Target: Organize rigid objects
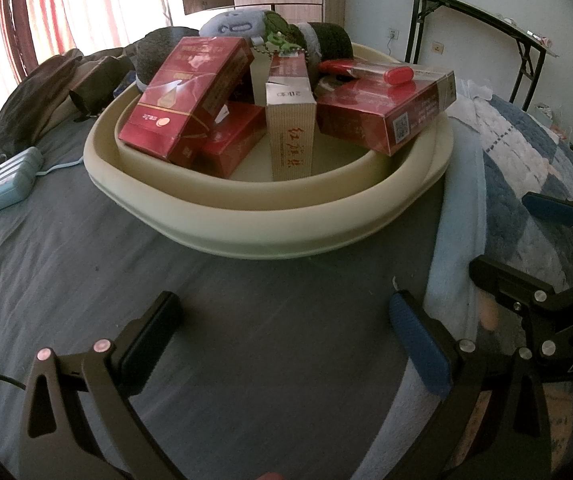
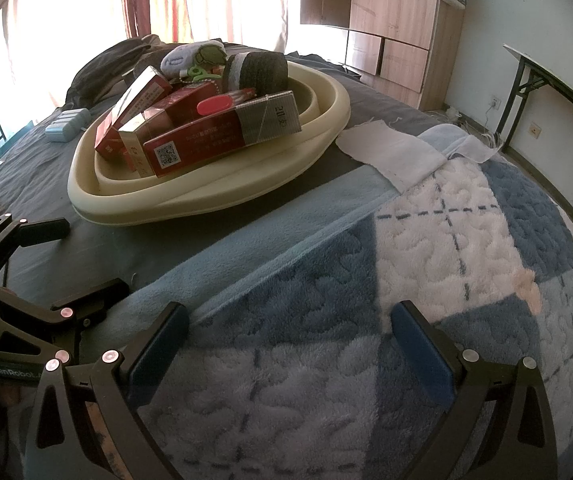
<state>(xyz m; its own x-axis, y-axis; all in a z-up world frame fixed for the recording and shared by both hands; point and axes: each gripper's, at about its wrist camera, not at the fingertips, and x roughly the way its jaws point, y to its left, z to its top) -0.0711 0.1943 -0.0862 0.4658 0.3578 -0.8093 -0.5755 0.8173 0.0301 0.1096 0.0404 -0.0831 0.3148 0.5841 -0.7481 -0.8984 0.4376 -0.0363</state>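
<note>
A cream basin (image 1: 254, 220) (image 2: 190, 200) sits on the bed, holding several red cigarette boxes (image 1: 182, 96) (image 2: 206, 140), one upright beige box (image 1: 290, 136), a red lighter (image 1: 396, 75) (image 2: 216, 105), plush toys (image 1: 238, 24) (image 2: 190, 56) and a dark roll (image 2: 258, 68). My left gripper (image 1: 282, 336) hangs open over the grey sheet, short of the basin, with nothing between its fingers. My right gripper (image 2: 286, 344) is open and empty above the blue-and-white blanket. Each gripper shows at the edge of the other's view.
A light blue case (image 1: 12, 178) (image 2: 66, 124) with a cord lies left of the basin. Dark clothing (image 1: 54, 92) is heaped behind it. A fleece blanket (image 2: 446, 280) covers the bed's right side. A folding table (image 1: 486, 28) and a wardrobe (image 2: 390, 20) stand by the wall.
</note>
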